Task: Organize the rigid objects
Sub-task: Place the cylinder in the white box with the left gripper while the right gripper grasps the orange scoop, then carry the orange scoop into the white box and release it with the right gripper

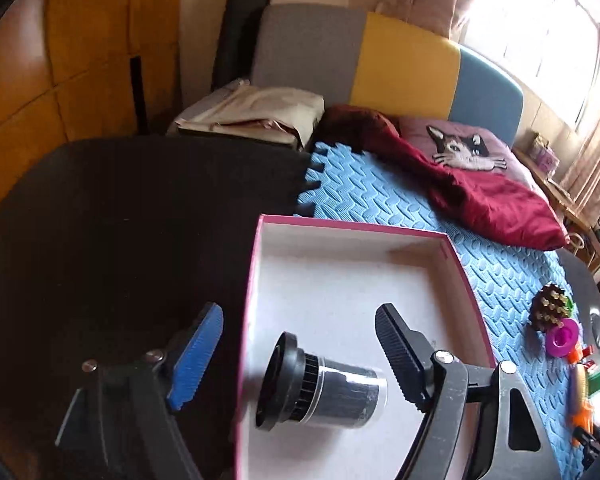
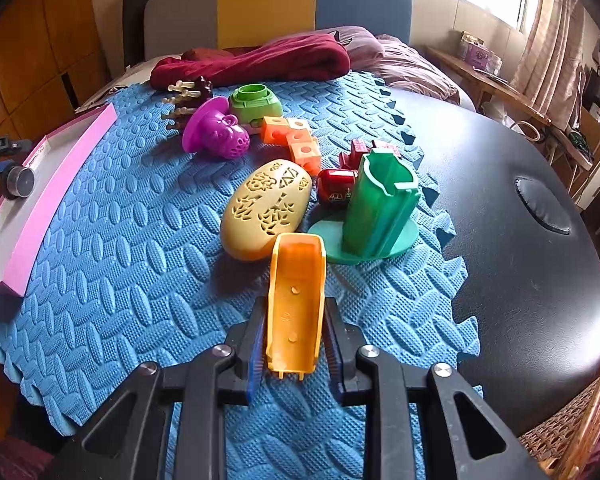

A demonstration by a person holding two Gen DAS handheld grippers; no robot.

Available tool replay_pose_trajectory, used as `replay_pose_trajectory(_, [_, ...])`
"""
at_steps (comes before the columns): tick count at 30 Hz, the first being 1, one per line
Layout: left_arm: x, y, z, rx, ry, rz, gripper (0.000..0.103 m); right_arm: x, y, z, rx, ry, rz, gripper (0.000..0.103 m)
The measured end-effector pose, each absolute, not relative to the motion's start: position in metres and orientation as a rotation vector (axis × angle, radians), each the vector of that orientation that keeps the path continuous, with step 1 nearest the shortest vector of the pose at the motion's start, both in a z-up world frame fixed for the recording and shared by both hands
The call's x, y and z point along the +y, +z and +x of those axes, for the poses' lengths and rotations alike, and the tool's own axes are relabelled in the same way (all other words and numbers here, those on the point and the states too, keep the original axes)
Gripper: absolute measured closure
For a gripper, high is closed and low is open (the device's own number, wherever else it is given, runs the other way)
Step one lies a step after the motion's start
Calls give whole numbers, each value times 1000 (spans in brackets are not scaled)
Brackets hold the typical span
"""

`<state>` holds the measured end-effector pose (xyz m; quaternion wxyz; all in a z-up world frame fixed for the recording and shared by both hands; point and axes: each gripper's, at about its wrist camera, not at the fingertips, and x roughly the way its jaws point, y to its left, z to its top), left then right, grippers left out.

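A black and clear eyepiece [image 1: 320, 388] lies on its side on the white floor of the pink-rimmed box [image 1: 340, 276]. My left gripper [image 1: 298, 310] stands open around it, one pad outside the box wall, neither pad touching it. In the right wrist view the same box [image 2: 60, 152] sits at the left edge of the blue mat, with the eyepiece [image 2: 20, 178] in it. My right gripper [image 2: 296, 304] is shut on an orange trough-shaped piece [image 2: 296, 300], low over the mat. Just ahead lie a cream perforated oval case [image 2: 266, 208] and a green stand [image 2: 380, 208].
Further back on the blue foam mat [image 2: 140, 280] are red toy cars [image 2: 336, 188], orange cubes [image 2: 296, 140], a purple piece [image 2: 216, 132], a green ring piece [image 2: 256, 102] and a brown spiked piece [image 2: 188, 96]. A maroon blanket [image 2: 252, 62] lies behind; black padding [image 2: 520, 200] is to the right.
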<state>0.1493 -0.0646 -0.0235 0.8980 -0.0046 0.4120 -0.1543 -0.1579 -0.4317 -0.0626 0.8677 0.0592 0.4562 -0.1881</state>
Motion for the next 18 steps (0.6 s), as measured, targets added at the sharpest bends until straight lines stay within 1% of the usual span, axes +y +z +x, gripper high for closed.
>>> replay_pose_trajectory(6, [-41, -14, 101, 852, -236, -29, 24, -428, -64, -161, 934, -410, 112, 77])
replay_pose_trajectory(11, [-38, -10, 62, 839, -200, -1, 23, -422, -63, -162, 933, -405, 100, 78])
replay_pose_trajectory(18, [-37, -7, 32, 829, -173, 17, 23, -401, -62, -162, 941, -341, 76, 78])
